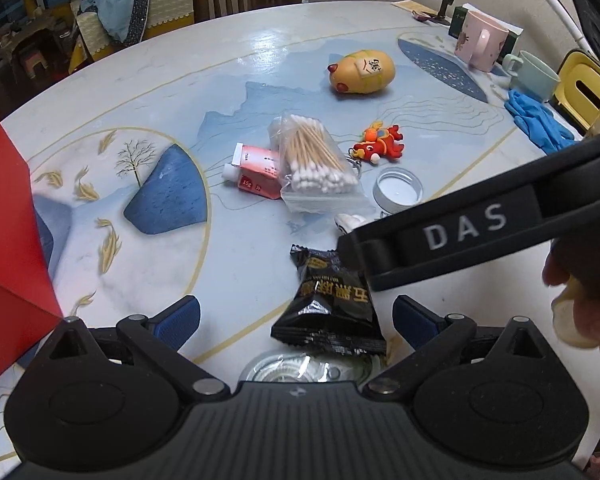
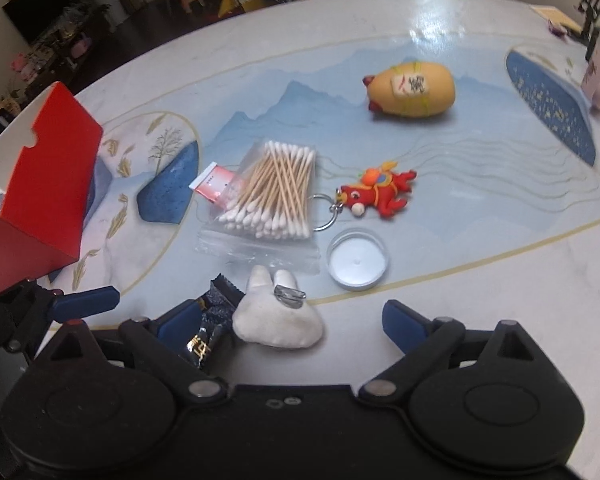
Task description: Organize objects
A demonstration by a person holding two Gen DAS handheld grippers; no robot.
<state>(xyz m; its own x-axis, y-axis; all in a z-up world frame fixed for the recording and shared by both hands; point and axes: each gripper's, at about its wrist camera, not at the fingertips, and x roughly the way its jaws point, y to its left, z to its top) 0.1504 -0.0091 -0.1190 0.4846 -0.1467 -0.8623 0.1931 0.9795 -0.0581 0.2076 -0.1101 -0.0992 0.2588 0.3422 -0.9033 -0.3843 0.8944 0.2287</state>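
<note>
Scanning from left to right, the red box (image 2: 40, 184) stands at the table's (image 2: 480, 240) left edge with its top open, well apart from the loose items; it is judged to be the receptacle for the sorting. Next comes the left gripper (image 1: 296, 320), fingers spread wide and holding nothing, with the black snack packet (image 1: 330, 304) lying flat on the table between the blue pads (image 1: 180, 316), an alignment that suggests a pick is being set up. The packet is glossy black foil with gold lettering and crimped ends. Beyond it lies the clustered group: a red-and-white tube (image 1: 256, 172) partly under the clear zip bag of cotton swabs (image 1: 314, 160), the bag lying across the tube's right side. The right gripper (image 2: 292, 320) is likewise wide open and empty, positioned just beside the left one, with the white plush toy (image 2: 278, 316) between its fingers; the toy is soft, has two rounded ears, and carries a metal clip. Further right are the red dragon keychain (image 2: 380, 196), its ring touching the swab bag, the round metal lid (image 2: 358, 260) lying open side up, and the yellow egg-shaped figure (image 2: 412, 88) on its side, well apart.
</note>
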